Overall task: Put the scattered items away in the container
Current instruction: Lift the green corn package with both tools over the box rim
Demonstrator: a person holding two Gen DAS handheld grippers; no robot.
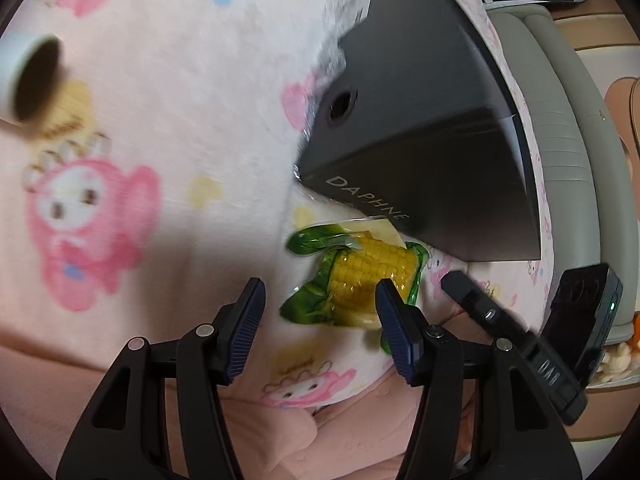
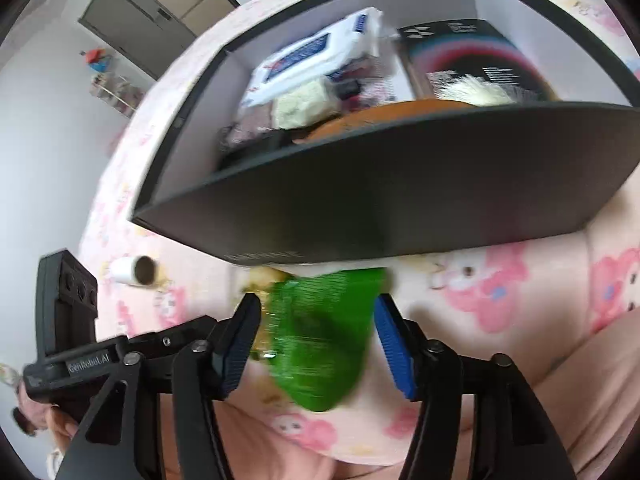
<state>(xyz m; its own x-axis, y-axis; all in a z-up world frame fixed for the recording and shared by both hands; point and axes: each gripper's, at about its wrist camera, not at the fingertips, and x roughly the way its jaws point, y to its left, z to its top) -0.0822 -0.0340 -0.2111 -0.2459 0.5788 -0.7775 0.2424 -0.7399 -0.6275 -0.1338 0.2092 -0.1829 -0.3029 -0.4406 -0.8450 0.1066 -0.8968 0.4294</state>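
Pink cartoon-print blanket (image 1: 160, 128), dark box (image 1: 420, 140) beyond the fingers, corn packet (image 1: 368, 276) by the right finger against the box, white roll (image 1: 28, 76) far left

Your right wrist view smears the corn packet (image 2: 316, 340) into green blur; the box (image 2: 400, 184) wall hides its top edge.

Green-wrapped corn packet (image 1: 360, 276) flat on blanket, touching open, part-filled black box (image 1: 420, 140).
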